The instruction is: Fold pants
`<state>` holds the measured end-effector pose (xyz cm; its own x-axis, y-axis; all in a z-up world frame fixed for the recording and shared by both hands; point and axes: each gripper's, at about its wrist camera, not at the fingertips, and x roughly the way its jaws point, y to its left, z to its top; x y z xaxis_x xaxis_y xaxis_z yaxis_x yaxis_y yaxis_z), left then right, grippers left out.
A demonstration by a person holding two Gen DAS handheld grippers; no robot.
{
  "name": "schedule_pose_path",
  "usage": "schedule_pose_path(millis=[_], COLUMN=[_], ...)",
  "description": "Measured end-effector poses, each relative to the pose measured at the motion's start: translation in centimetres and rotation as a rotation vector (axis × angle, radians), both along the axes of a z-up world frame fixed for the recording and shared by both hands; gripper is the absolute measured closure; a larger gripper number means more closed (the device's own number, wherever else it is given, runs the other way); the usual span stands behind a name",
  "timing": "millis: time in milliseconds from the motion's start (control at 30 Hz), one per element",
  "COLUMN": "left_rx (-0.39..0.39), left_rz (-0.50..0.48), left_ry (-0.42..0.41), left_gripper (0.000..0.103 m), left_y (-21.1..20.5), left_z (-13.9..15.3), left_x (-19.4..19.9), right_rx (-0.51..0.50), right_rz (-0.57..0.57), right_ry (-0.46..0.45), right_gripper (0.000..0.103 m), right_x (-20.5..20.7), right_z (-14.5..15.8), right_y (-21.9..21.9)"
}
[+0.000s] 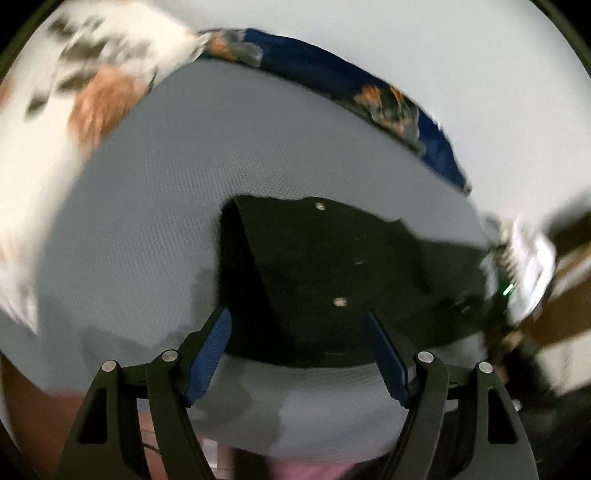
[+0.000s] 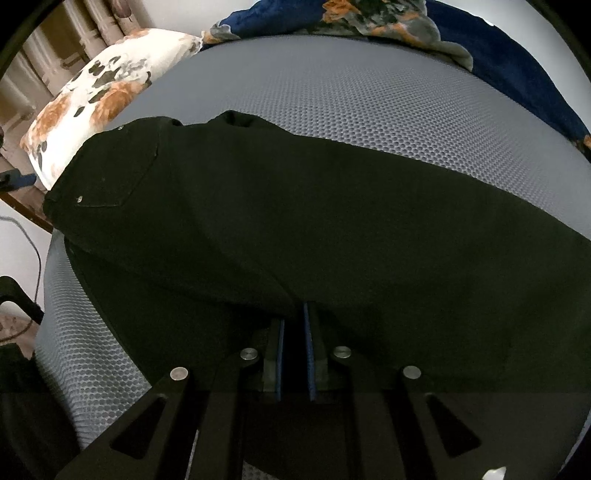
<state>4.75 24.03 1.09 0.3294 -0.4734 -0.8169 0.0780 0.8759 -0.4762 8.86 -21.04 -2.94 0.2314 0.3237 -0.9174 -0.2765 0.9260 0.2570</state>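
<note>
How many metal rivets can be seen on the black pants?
2. In the right wrist view, one rivet sits at the pocket's upper corner near the waistband, the other at its lower corner on the black pants. Folded layers may hide more.

Pants (image 2: 295, 229) matt blk cloth; mattress (image 2: 369, 110) grey honeycomb mesh.

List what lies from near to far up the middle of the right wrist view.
Right claw shut on the black pants → grey mesh mattress → blue floral blanket.
</note>
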Motion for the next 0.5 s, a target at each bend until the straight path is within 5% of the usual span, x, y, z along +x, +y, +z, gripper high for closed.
schedule_pose_path(millis=[133, 400, 433, 500], left_rx=[-0.133, -0.184, -0.183, -0.182], left_rz=[0.122, 0.266, 0.286, 0.303], left_ry=[0.143, 0.264, 0.258, 0.24], left_gripper=[0.03, 0.039, 0.043, 0.071], left_y=[-0.9, -2.4, -2.4, -2.5], left_z=[-2.8, -7.9, -8.4, -8.9], left_x=[-0.9, -1.4, -1.1, -0.5], right_rx=[0.002, 0.004, 0.003, 0.002], right_rz=[0.004, -0.004, -0.011, -0.033], right_ry=[-0.005, -0.018, -0.021, -0.033], right_gripper=[0.094, 0.094, 0.094, 0.094], right_x=[0.1, -0.5, -0.5, -0.6], right_z=[0.0, 0.1, 0.1, 0.5], right_y=[0.1, -0.4, -0.3, -0.4])
